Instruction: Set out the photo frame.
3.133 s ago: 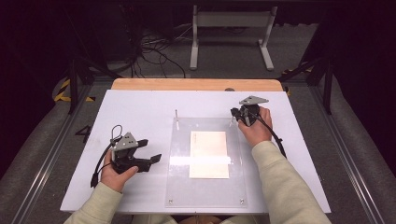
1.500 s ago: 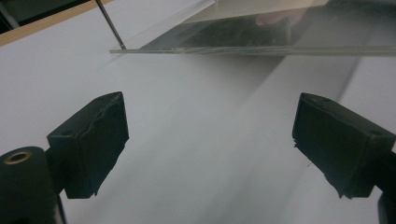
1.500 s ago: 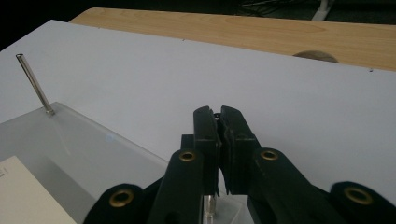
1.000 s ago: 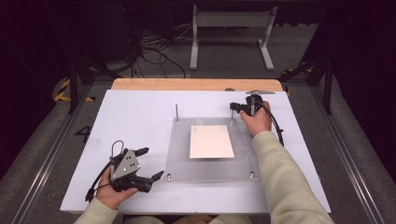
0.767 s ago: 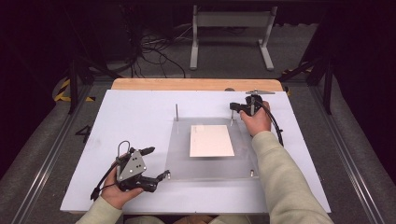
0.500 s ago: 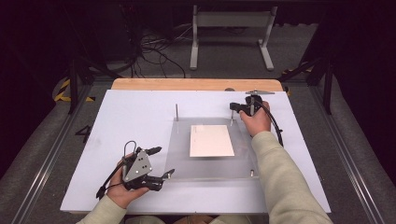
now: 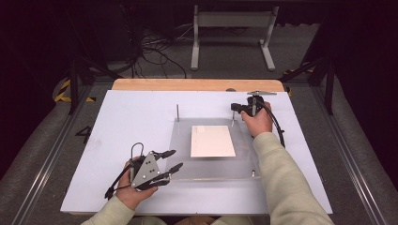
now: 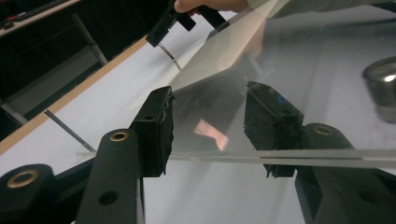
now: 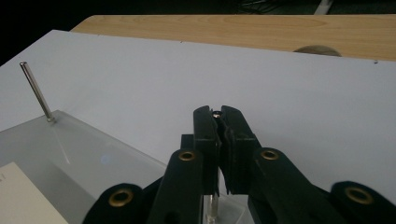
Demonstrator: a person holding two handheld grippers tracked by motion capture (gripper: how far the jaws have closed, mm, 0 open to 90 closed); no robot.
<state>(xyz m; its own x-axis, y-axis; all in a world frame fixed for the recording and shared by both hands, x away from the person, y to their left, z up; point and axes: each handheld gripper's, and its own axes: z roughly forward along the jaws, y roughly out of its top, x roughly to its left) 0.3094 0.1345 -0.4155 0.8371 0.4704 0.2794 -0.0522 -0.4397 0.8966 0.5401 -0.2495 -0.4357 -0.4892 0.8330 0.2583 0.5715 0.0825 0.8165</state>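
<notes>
A clear acrylic plate (image 7: 244, 159) lies on the white table, with a white card (image 7: 212, 140) on its middle and thin metal pins at its corners. My right gripper (image 7: 237, 108) is shut on the far right pin (image 7: 233, 121), whose tip shows between the closed jaws of the right gripper (image 9: 217, 114). My left gripper (image 7: 171, 160) is open at the plate's near left corner. In the left gripper view the plate's edge (image 8: 327, 156) runs across the gap of the left gripper (image 8: 212, 130), and neither pad touches it.
The far left pin (image 7: 178, 112) stands free, and a short near right pin (image 7: 253, 172) stands at the plate's front. A round metal fitting (image 8: 383, 86) shows at the right. A wooden strip (image 7: 197, 84) borders the table's far edge. White tabletop (image 7: 122, 122) lies left of the plate.
My left gripper has moved right and slightly forward up to the plate's near left corner. My right gripper has stayed shut on the far right pin.
</notes>
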